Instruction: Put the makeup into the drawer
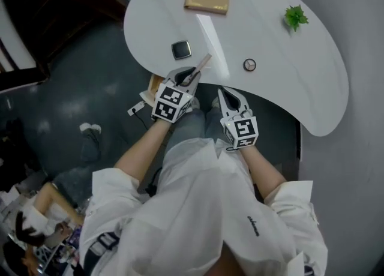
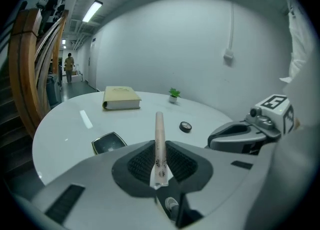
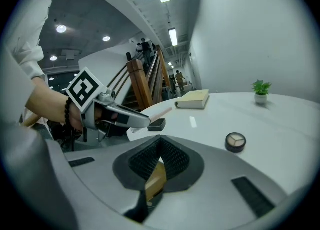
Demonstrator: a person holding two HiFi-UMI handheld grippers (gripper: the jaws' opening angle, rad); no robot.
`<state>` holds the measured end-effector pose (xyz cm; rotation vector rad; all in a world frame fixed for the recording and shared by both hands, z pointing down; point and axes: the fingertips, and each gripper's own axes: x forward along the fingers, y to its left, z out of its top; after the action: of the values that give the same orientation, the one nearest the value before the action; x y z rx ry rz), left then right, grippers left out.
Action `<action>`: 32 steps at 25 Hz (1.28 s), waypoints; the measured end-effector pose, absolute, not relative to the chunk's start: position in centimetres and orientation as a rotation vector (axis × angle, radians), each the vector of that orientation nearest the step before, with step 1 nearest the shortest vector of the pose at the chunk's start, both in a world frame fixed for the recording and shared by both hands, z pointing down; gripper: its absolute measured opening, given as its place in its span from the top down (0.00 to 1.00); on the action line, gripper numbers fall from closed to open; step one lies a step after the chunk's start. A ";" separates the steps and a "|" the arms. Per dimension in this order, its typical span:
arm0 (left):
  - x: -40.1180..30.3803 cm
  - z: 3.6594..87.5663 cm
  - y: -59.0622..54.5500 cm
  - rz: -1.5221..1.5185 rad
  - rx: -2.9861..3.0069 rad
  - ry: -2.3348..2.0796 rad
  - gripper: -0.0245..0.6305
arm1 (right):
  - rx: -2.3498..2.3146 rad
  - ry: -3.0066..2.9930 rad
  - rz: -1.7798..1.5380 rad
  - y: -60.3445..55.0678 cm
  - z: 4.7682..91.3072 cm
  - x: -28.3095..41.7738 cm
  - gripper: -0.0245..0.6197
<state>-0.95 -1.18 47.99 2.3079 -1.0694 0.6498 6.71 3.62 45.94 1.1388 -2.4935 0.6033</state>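
The left claw [image 2: 159, 161] pinches a slim pale-pink makeup tube [image 2: 159, 134] by its flat crimped end. The tube juts forward past the jaws and is held off the white curved surface [image 1: 288, 83], above its near edge. The right claw [image 3: 159, 150] hangs just beside the left one, its jaws pressed together. 2 more pieces lie on the surface: a black square compact [image 1: 181, 49] near the tube's tip, and a small round palette [image 1: 249, 64] further right.

White table [image 1: 288, 89], grey floor [image 1: 90, 74] (wooden stairs [image 2: 27, 74])
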 end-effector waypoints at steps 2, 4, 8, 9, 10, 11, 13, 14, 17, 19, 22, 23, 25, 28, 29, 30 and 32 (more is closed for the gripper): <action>-2.0 47.6 0.7 0.656 2.340 -1.011 0.84 | 1.086 -2.497 0.611 4.9 46.7 5.5 0.94; -3.0 47.4 2.9 0.699 2.383 -0.923 0.84 | 1.031 -2.500 0.619 6.0 47.3 4.2 0.94; -5.5 49.6 7.5 0.965 2.501 -0.640 0.84 | 0.935 -2.498 0.616 7.0 49.1 1.9 0.94; -6.2 50.5 8.6 1.038 2.521 -0.551 0.84 | 0.913 -2.495 0.617 7.2 49.8 1.5 0.94; -6.8 51.4 9.5 1.103 2.537 -0.457 0.84 | 0.893 -2.492 0.617 7.3 50.5 1.2 0.94; -7.3 52.3 10.4 1.165 2.548 -0.365 0.84 | 0.871 -2.490 0.615 7.5 51.1 0.8 0.94; -8.4 54.3 12.0 1.288 2.552 -0.214 0.84 | 0.817 -2.483 0.602 8.1 52.5 0.1 0.94; -8.9 55.4 12.4 1.338 2.550 -0.167 0.84 | 0.788 -2.477 0.594 8.5 53.2 -0.3 0.94; -10.2 58.6 12.5 1.444 2.546 -0.105 0.84 | 0.712 -2.463 0.589 9.6 55.2 -1.4 0.94; -10.8 60.5 12.4 1.519 2.551 -0.052 0.84 | 0.675 -2.452 0.594 10.2 56.6 -2.1 0.94; -11.0 63.0 12.3 1.610 2.571 0.064 0.84 | 0.629 -2.435 0.590 10.4 58.6 -3.0 0.94; -10.9 63.7 12.3 1.626 2.578 0.105 0.84 | 0.618 -2.432 0.592 10.4 59.3 -3.3 0.94; -10.8 65.2 12.4 1.663 2.587 0.178 0.84 | 0.599 -2.422 0.602 10.5 60.6 -3.9 0.94; -11.0 67.4 12.7 1.724 2.581 0.277 0.84 | 0.572 -2.400 0.632 10.8 62.5 -4.6 0.94; -10.9 67.9 12.7 1.736 2.579 0.307 0.84 | 0.565 -2.392 0.646 10.9 63.0 -4.8 0.94; -10.8 68.4 12.7 1.745 2.577 0.332 0.84 | 0.562 -2.385 0.654 10.9 63.4 -4.9 0.94; -10.7 69.5 12.6 1.762 2.562 0.366 0.84 | 0.557 -2.377 0.653 10.8 64.2 -5.3 0.94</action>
<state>-10.71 12.64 69.46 2.5616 0.3662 1.7623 -5.31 10.84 64.20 0.5568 -2.3766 0.6530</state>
